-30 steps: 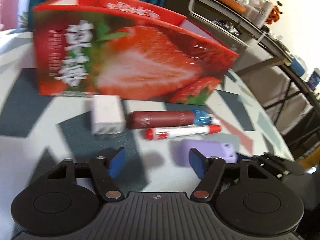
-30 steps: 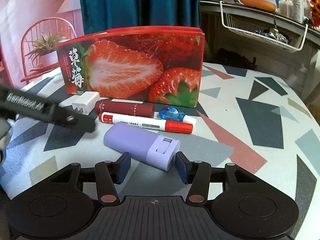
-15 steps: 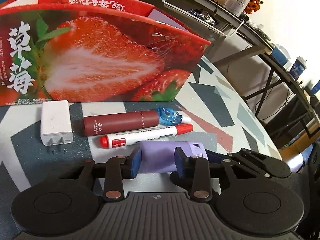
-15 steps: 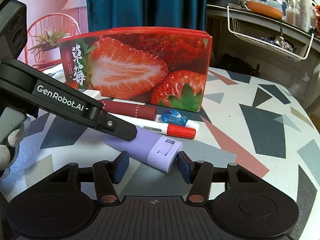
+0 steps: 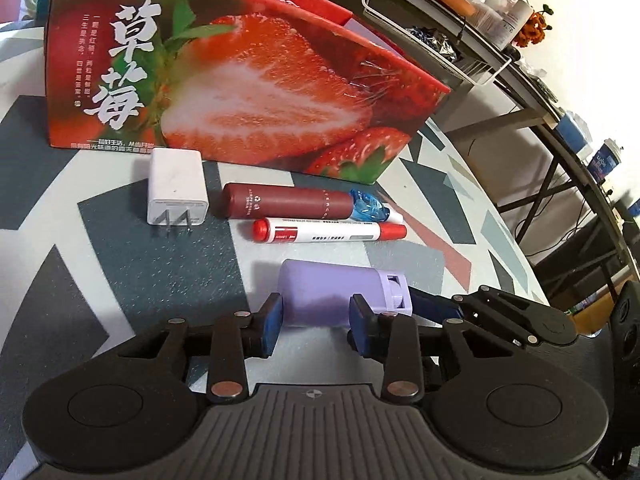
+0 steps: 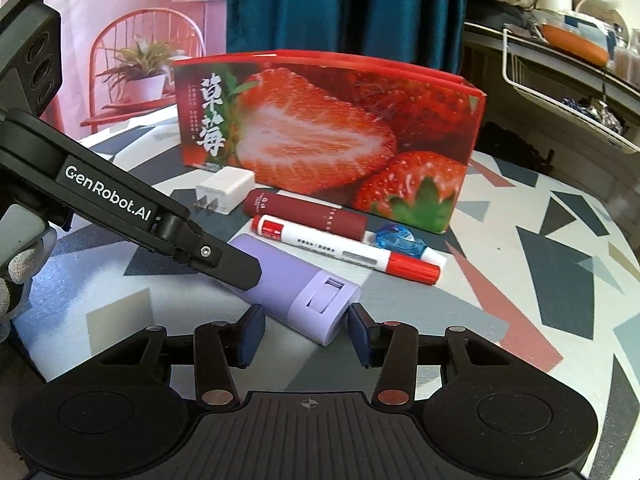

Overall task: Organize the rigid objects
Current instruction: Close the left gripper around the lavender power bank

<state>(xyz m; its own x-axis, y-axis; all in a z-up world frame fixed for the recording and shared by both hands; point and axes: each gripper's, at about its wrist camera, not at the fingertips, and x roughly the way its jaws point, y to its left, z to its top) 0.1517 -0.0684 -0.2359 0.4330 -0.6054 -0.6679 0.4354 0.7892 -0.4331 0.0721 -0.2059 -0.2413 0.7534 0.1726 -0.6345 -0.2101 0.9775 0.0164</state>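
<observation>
Left wrist view showed the strawberry box (image 5: 240,92) standing upright at the back of the patterned surface (image 5: 120,264), and everything else lay in front of it. Going left to right before the box: a white charger (image 5: 176,186) with its prongs pointing away from the box, then a maroon tube (image 5: 286,206), with a small blue tape dispenser (image 5: 370,210) at its right end. A red-capped marker (image 5: 328,233) lay just in front of the tube, parallel to it. Further from the box lay the purple case (image 5: 336,296), and the left tongs (image 5: 316,322) were clamped on its sides, blue pads pressing it.

Right wrist view showed the same box (image 6: 328,136) with the purple case (image 6: 308,296) lying at a slant in front of it. The left tongs' black finger (image 6: 224,260) lay over its left half. The right tongs (image 6: 306,334) were closing around the case's slider end, a gap still showing beside each pad.
</observation>
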